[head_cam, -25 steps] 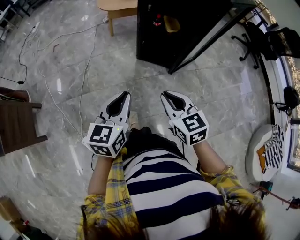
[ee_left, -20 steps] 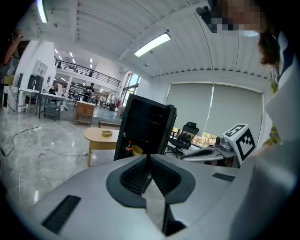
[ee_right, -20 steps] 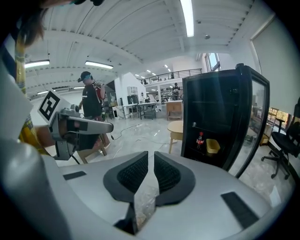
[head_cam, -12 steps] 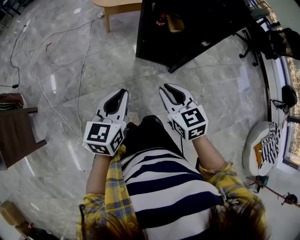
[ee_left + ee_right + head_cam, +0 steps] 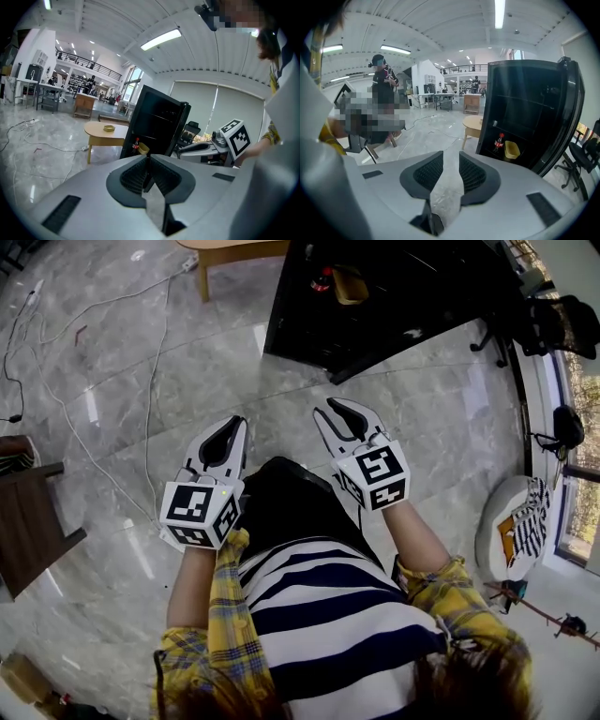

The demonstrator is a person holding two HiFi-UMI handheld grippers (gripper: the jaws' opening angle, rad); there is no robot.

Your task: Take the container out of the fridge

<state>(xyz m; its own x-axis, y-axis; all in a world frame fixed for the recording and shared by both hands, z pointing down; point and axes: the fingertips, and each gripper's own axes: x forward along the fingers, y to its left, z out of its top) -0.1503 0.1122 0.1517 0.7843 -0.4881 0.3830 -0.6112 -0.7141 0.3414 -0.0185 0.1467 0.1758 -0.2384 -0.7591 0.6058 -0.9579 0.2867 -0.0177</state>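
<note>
The fridge [image 5: 375, 306] stands on the grey marble floor [image 5: 122, 474], well ahead of the person, its black door swung open. The yellow container [image 5: 349, 285] sits on the lowest shelf, at the shelf's front edge. A cola bottle [image 5: 322, 279] stands upright just beside it, on the side away from the open door. From the right tool's view, the container [image 5: 512, 150] shows to the right of the bottle [image 5: 500, 141], and both are untouched.

Both tools are held side by side in front of the person's striped shirt [image 5: 328, 615], pointing toward the fridge and well apart from it. The left tool [image 5: 232, 426] has its 2 jaws drawn together, with the ribbed pads meeting at the tips and nothing between them. Only a sliver of floor shows through lower down. The right tool [image 5: 336, 411] has its jaws a narrow gap apart, and only bare floor shows between them.

A wooden tabletop [image 5: 108, 132] carrying 1 small dish [image 5: 108, 127] stands left of the fridge. White cables [image 5: 150, 381] trail across the floor. A dark wooden chair [image 5: 33, 521] is at the head view's left edge, and an office chair [image 5: 553, 324] is beyond the fridge door.
</note>
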